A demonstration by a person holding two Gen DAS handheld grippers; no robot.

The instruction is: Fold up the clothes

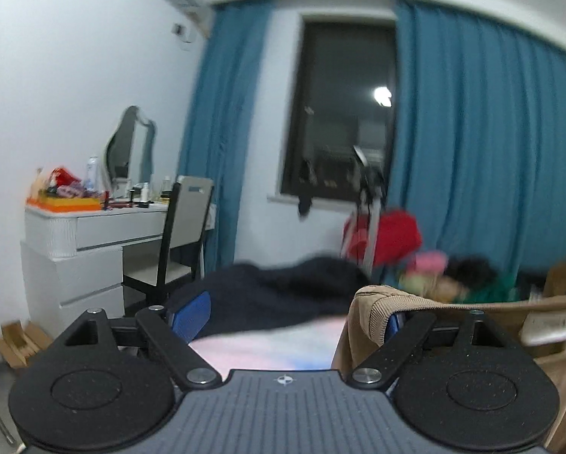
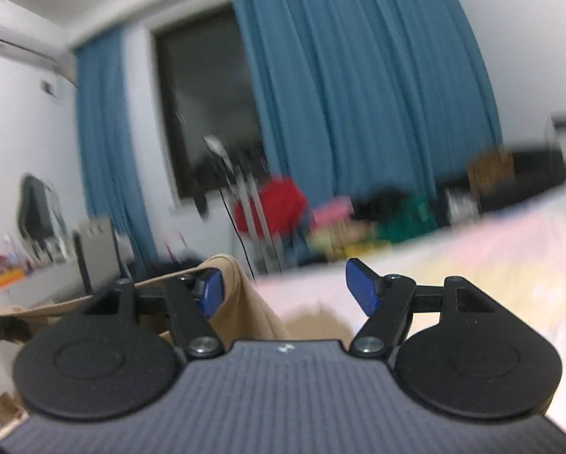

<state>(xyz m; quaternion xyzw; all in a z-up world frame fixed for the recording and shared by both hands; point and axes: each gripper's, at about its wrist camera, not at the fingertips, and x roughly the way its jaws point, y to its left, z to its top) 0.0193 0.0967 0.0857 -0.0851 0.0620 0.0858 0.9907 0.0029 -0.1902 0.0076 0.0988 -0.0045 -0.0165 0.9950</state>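
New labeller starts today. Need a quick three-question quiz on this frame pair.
1. True or false: the tan garment is pinched between both fingers of the left gripper.
2. What colour are the curtains? A red, B blue, C white.
3. Fill in: the dark garment lies on the ____.
Key: 1 false, it hangs over one finger and the fingers stand apart; 2 B; 3 bed.
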